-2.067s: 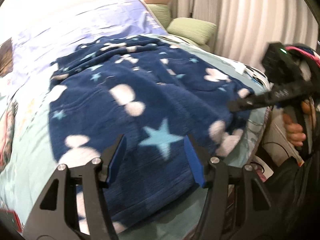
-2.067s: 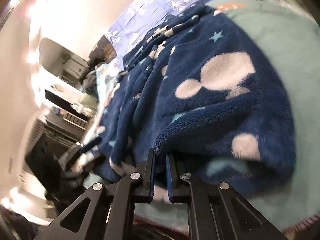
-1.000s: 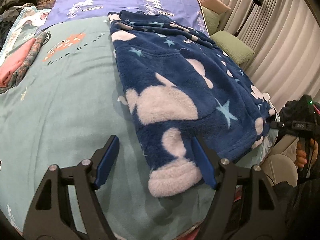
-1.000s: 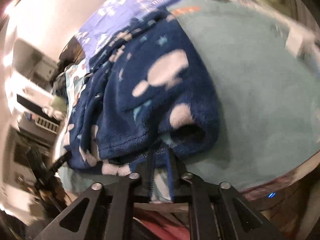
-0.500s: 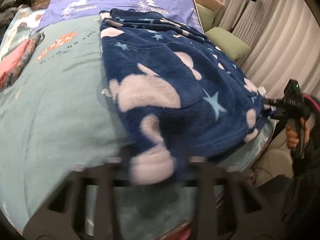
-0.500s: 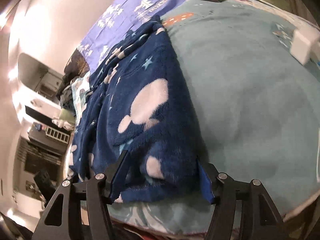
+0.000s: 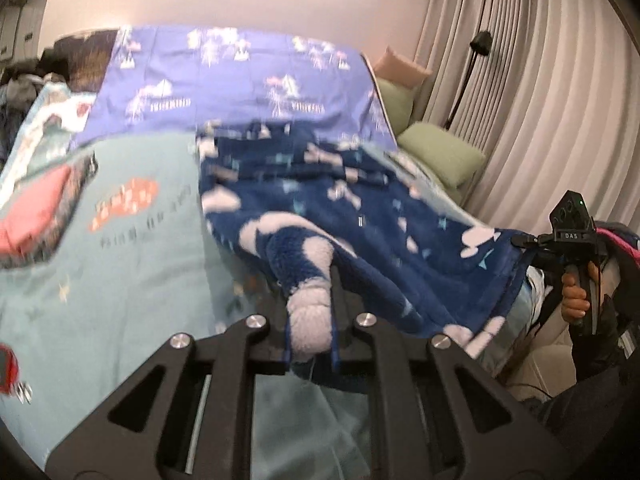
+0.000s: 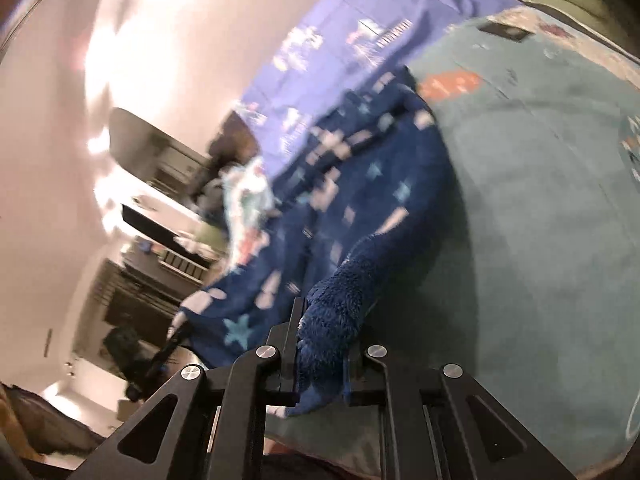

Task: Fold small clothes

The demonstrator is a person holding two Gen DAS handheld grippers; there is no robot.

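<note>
Fleece, thick and navy, is bunching between the narrowed jaws of the left gripper (image 7: 310,320), which is pinching a pale-tipped near corner of the garment (image 7: 340,208); the right gripper (image 8: 320,344) is likewise clamping a wad of the near right edge; the cloth is sagging between them and trailing far across the teal bedspread (image 7: 120,264) toward the purple sheet (image 7: 240,80); it is looking soft, floppy and fairly bulky, likely grippy rather than slick, so hemmed corners are probably the surest holds.
</note>
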